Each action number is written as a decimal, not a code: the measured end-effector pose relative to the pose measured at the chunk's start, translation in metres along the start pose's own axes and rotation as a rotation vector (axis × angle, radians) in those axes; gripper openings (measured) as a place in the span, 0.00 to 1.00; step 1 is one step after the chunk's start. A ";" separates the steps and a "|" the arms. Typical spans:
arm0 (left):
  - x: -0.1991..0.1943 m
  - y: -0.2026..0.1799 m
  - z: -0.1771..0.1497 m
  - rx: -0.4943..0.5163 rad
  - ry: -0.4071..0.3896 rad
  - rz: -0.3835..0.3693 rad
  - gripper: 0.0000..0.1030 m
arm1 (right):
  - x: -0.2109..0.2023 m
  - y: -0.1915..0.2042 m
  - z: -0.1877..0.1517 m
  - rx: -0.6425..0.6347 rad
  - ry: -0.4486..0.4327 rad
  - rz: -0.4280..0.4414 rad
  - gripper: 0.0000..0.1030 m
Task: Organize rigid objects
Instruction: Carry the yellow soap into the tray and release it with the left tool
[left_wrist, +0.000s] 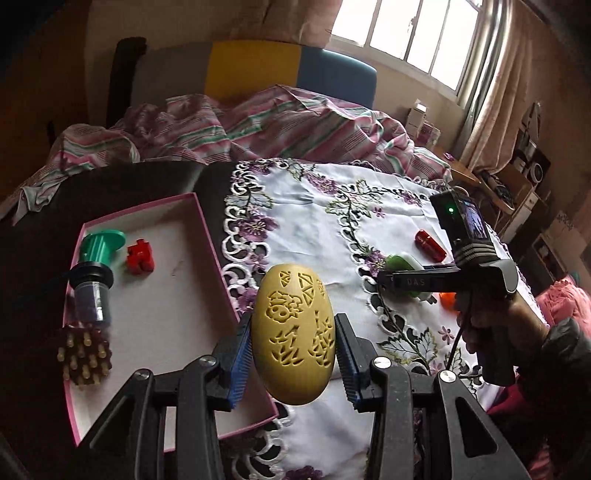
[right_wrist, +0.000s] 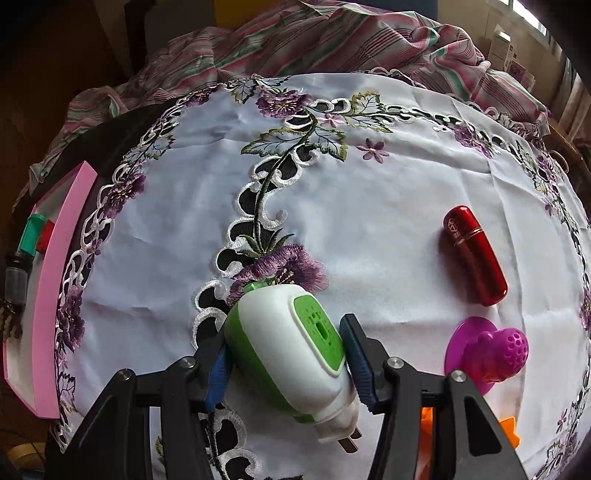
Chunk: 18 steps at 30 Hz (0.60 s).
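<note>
Fingers of the left gripper clamp a carved yellow egg, held upright above the near edge of the pink-walled box on the table. Right gripper fingers clamp the sides of a white-and-green plug, prongs toward the camera, beside a red tube.
</note>
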<state>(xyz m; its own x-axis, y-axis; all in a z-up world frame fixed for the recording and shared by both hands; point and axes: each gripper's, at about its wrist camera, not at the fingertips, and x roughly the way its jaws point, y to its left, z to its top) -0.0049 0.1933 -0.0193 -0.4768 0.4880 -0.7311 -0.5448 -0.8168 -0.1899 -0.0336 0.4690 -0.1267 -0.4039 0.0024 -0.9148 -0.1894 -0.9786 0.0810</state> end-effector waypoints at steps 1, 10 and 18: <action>0.000 0.004 -0.001 -0.009 0.001 0.000 0.41 | 0.000 0.001 -0.001 -0.004 -0.001 -0.003 0.54; 0.003 0.080 -0.001 -0.230 0.053 0.021 0.41 | 0.001 0.007 -0.003 -0.034 -0.003 -0.028 0.54; 0.029 0.120 0.032 -0.316 0.046 0.034 0.41 | 0.000 0.006 -0.002 -0.053 0.002 -0.033 0.54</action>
<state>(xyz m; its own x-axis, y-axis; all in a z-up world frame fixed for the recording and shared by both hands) -0.1061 0.1194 -0.0421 -0.4551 0.4506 -0.7680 -0.2849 -0.8909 -0.3538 -0.0330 0.4631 -0.1271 -0.3962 0.0346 -0.9175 -0.1549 -0.9875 0.0297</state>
